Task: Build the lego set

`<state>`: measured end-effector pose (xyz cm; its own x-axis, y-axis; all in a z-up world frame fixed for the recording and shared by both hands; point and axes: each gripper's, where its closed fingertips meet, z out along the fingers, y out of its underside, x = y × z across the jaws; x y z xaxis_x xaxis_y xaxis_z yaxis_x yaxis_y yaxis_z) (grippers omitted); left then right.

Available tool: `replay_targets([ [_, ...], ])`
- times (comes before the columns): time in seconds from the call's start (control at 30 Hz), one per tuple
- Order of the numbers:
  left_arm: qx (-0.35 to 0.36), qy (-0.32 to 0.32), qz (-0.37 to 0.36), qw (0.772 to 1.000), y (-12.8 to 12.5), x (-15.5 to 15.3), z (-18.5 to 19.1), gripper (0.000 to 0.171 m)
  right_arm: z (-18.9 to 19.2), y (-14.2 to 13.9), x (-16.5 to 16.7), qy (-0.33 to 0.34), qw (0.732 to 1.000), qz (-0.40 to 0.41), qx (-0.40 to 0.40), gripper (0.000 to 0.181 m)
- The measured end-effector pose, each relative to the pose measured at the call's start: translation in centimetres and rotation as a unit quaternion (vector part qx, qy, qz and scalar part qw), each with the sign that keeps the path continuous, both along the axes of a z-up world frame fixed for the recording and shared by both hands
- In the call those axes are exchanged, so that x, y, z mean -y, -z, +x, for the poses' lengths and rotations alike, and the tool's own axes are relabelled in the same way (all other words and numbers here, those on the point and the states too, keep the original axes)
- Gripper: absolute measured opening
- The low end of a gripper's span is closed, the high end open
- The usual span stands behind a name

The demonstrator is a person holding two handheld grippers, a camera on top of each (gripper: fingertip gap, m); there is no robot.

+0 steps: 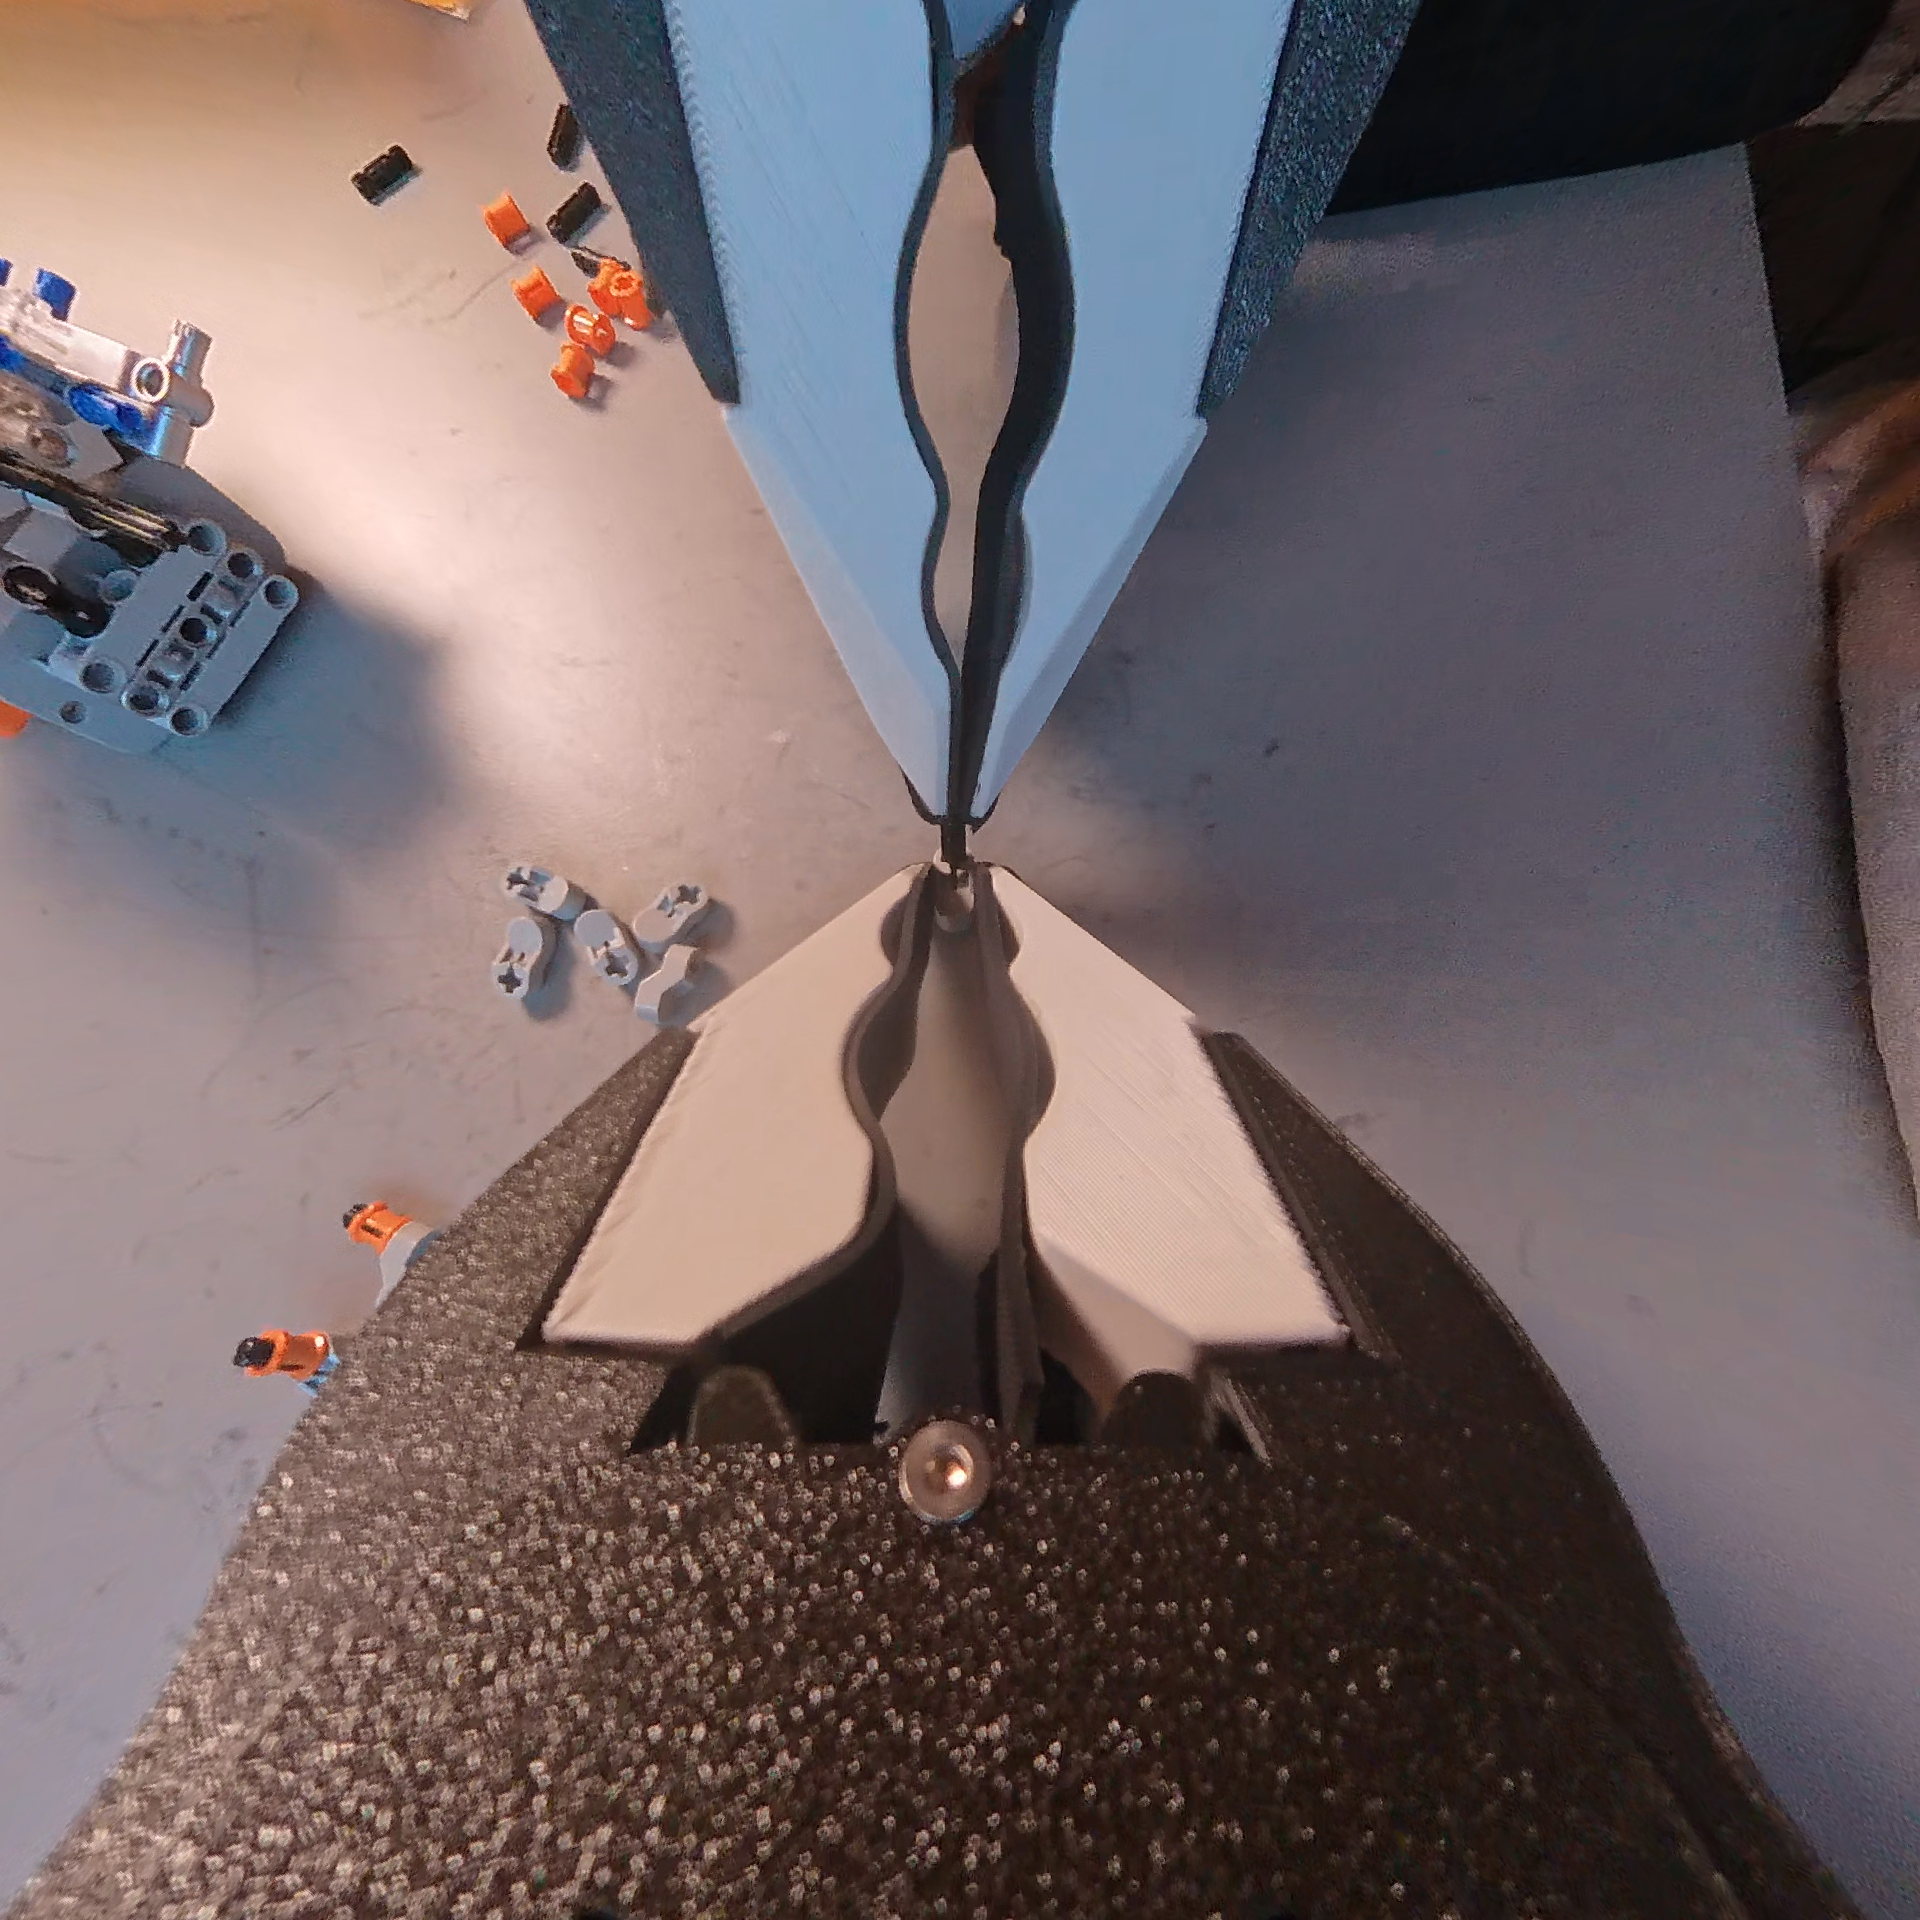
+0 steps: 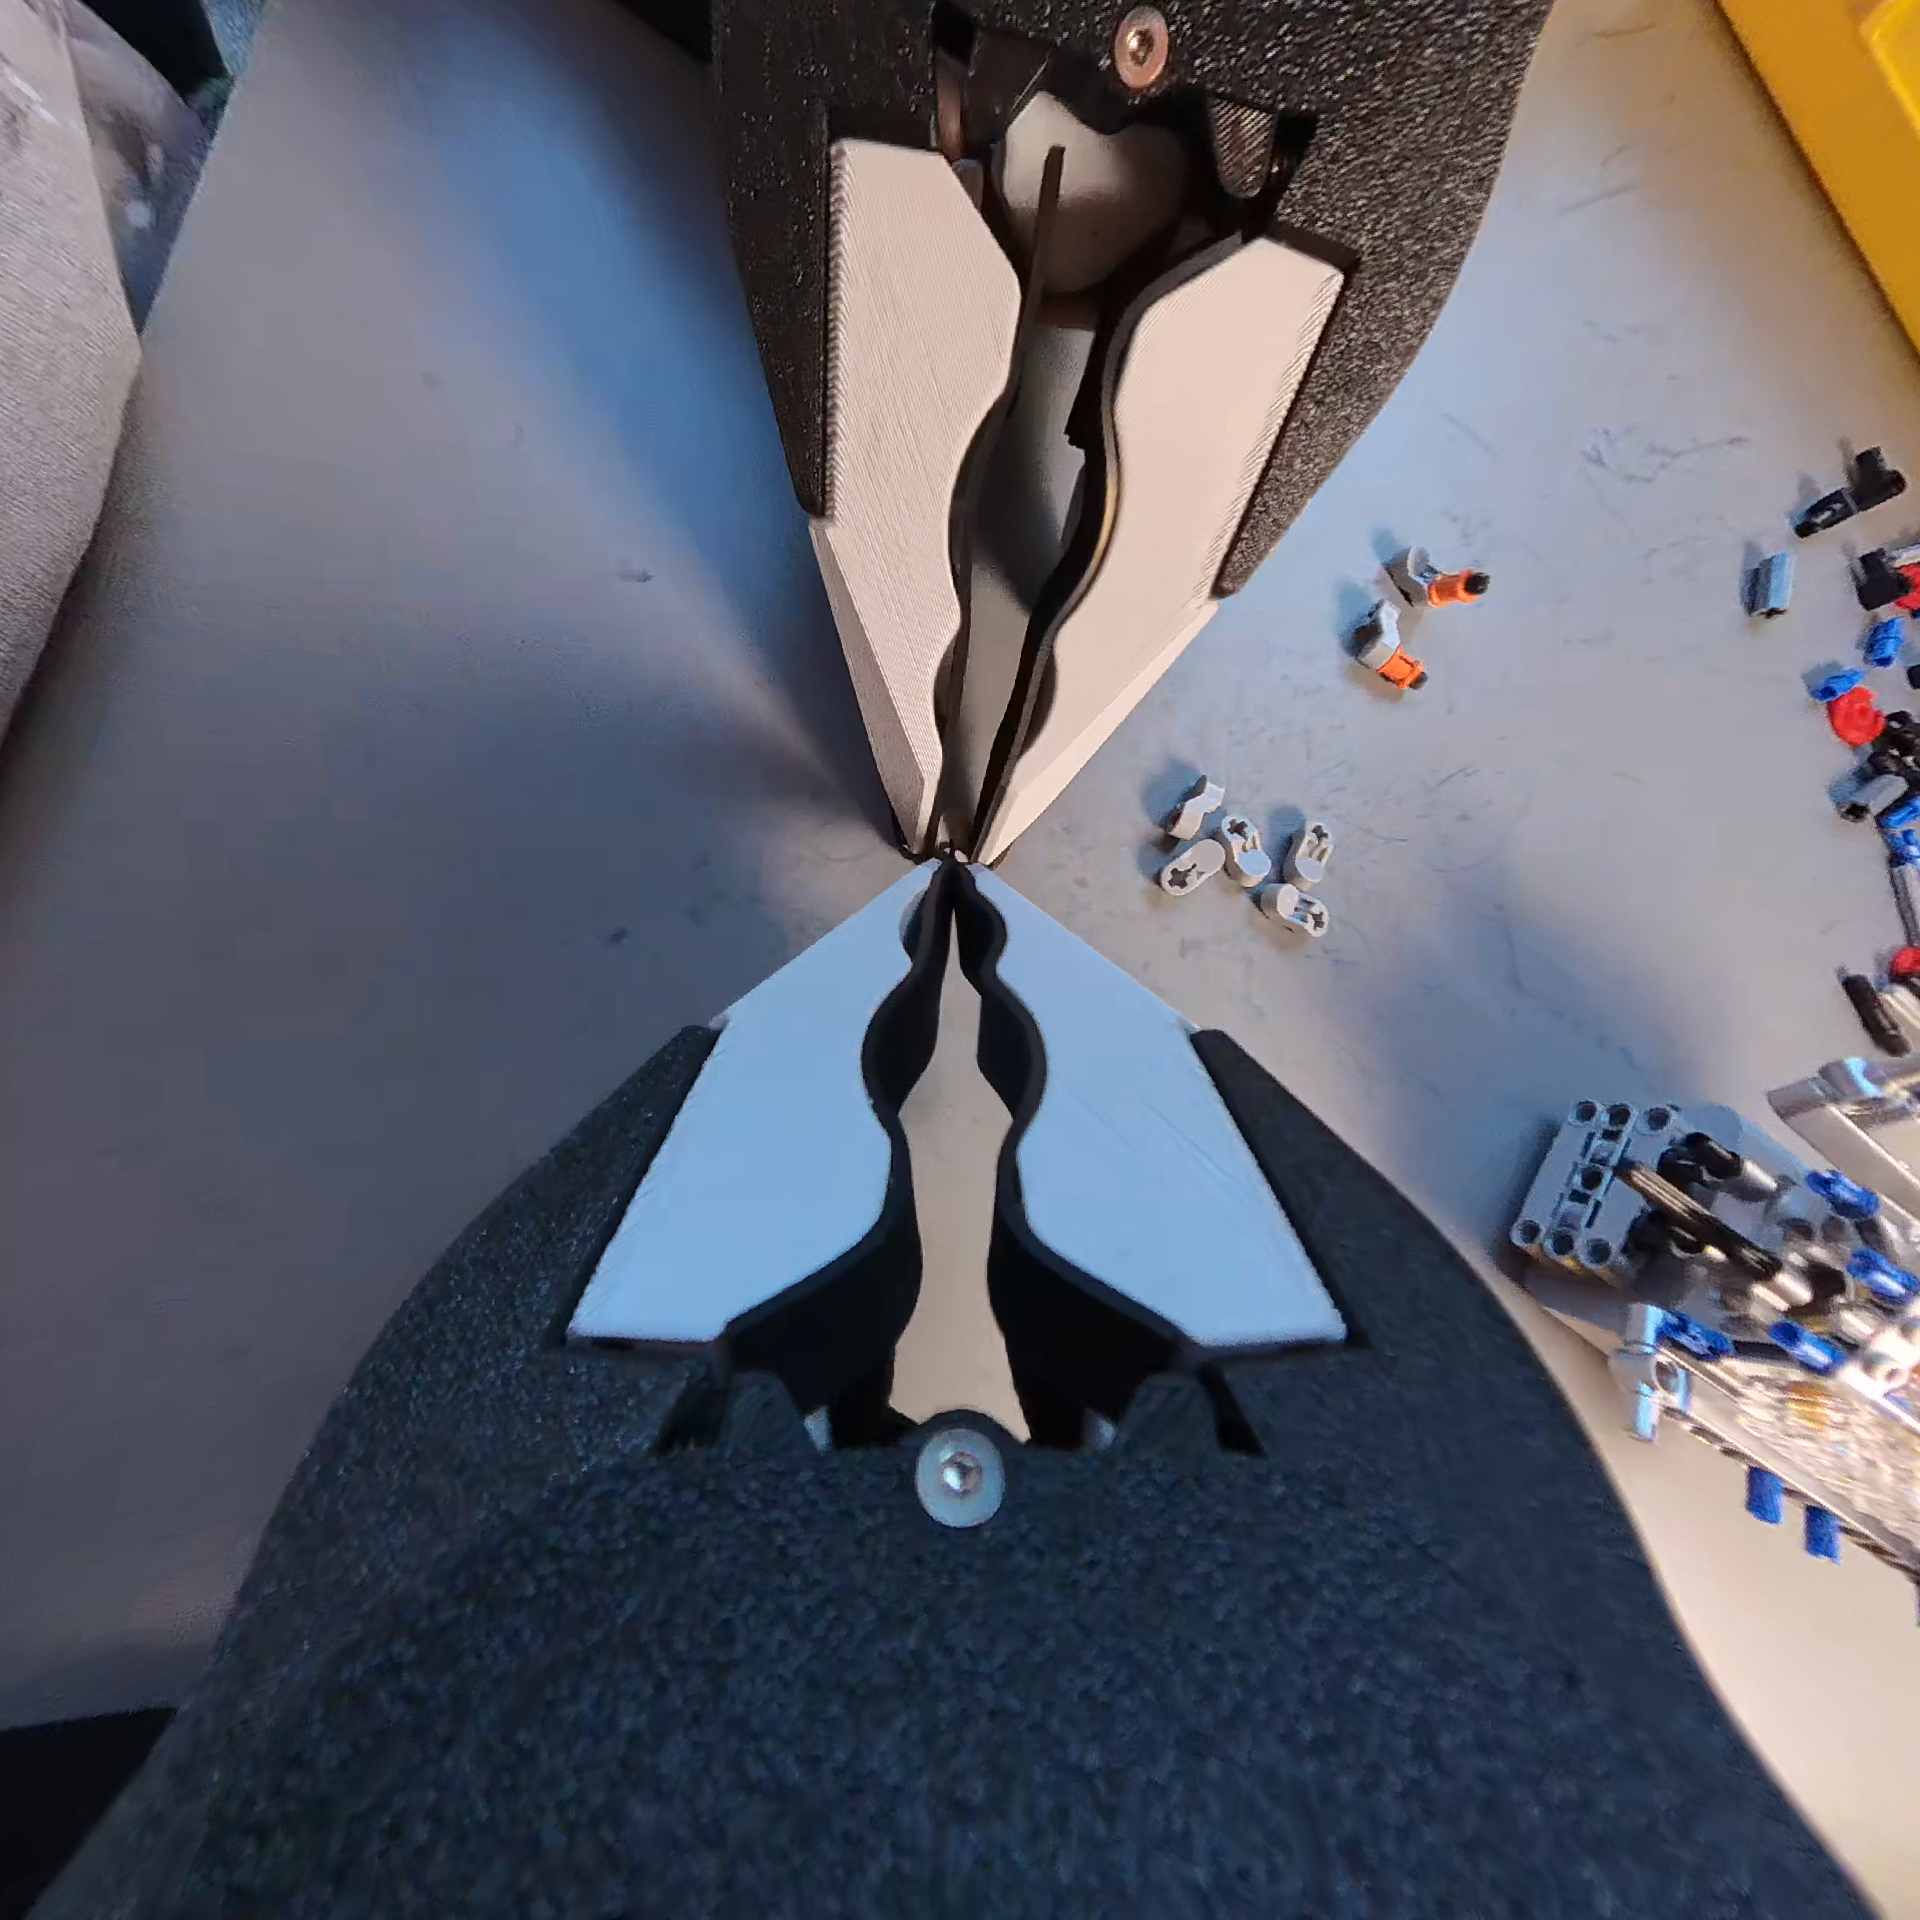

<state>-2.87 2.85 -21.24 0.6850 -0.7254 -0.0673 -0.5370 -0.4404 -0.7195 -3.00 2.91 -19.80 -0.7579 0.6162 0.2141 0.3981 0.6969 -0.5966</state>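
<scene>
Pale grey table with two tongs meeting tip to tip above it.

The left gripper is squeezed tight at its tips on a small grey piece with a round hole. The right gripper is squeezed tight too, and a thin black pin pokes out of its tips and touches the grey piece; I cannot tell if the pin goes into the hole. Just beside the tips lies a little heap of grey connectors. Two orange-and-grey pegs lie near the left tongs. Farther off are orange rings, a grey-and-blue brick model and, at the table's edge, a yellow bin.
</scene>
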Motion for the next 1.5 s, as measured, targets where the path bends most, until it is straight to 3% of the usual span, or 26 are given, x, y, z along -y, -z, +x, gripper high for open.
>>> replay_targets([
  [0.37,-0.005,-0.001,0.009,1.0,0.0,0.0,0.0,0.004,0.0,0.1,0.1,-0.007,0.998,0.062,0.03,0.0],
  [0.63,-0.01,0.0,0.011,1.0,0.0,0.0,-0.1,0.004,-0.2,0.0,0.0,0.013,0.999,0.046,0.024,0.0],
  [0.7,-0.009,0.003,0.013,1.0,0.0,0.0,-0.1,0.005,-0.7,-1.7,-1.1,0.053,0.998,-0.006,-0.014,0.007],
  [0.73,-0.011,0.004,0.018,1.0,0.0,0.0,-0.1,0.005,-0.9,-3.6,-1.7,0.079,0.994,-0.053,-0.047,0.021],
  [0.8,-0.018,0.006,0.03,0.999,0.0,0.1,-0.1,0.005,-0.6,-7.2,-4.5,0.139,0.978,-0.105,-0.114,0.029],
  [0.9,-0.02,0.0,0.036,0.999,-0.1,-0.1,-0.2,0.007,1.5,-9.4,-10.7,0.229,0.957,-0.064,-0.165,0.033],
  [1.1,0.026,-0.018,0.031,0.999,-1.1,-0.1,-0.8,0.021,4.7,-4.4,-14.8,0.285,0.951,-0.097,-0.067,0.03],
  [1.2,0.022,-0.02,0.029,0.999,-0.9,0.2,-1.3,0.021,4.1,-2.1,-14.5,0.274,0.954,-0.119,-0.03,0.021],
  [1.43,0.019,-0.015,0.03,0.999,-0.8,0.3,-1.4,0.02,2.3,1.2,-14.7,0.248,0.968,-0.037,0.034,0.02],
  [1.5,0.022,-0.017,0.034,0.999,-1.0,0.3,-1.4,0.02,1.8,1.2,-14.1,0.236,0.97,-0.046,0.029,0.004],
])
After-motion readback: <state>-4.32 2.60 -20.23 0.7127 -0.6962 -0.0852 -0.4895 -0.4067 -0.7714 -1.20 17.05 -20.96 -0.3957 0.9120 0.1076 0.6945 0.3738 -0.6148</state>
